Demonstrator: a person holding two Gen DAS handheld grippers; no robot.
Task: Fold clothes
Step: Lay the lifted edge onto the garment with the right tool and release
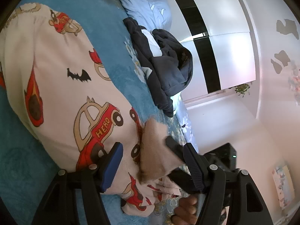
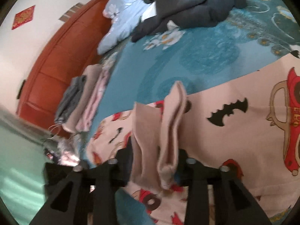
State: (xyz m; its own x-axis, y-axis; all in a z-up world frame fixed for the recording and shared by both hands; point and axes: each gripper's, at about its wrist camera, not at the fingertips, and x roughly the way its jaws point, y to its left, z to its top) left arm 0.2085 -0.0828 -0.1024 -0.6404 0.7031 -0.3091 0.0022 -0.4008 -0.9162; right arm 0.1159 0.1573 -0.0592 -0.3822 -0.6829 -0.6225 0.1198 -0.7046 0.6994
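Note:
A pale pink garment printed with red cars and black bats (image 1: 61, 86) lies spread on the teal bed cover (image 1: 22, 161). My left gripper (image 1: 151, 150) is open, its blue-padded fingers (image 1: 112, 165) either side of the garment's plain pink cuff (image 1: 155, 150). The other gripper's black finger (image 1: 173, 145) reaches onto that cuff. In the right wrist view the same garment (image 2: 234, 131) fills the lower right, and my right gripper (image 2: 155, 159) is shut on its upright folded cuff (image 2: 168, 131).
A dark navy garment (image 1: 165, 61) lies crumpled beyond, over a light blue floral pillow (image 1: 148, 5). A stack of folded clothes (image 2: 82, 97) sits by the orange-brown headboard (image 2: 61, 56). A white and black wardrobe (image 1: 215, 37) stands past the bed edge.

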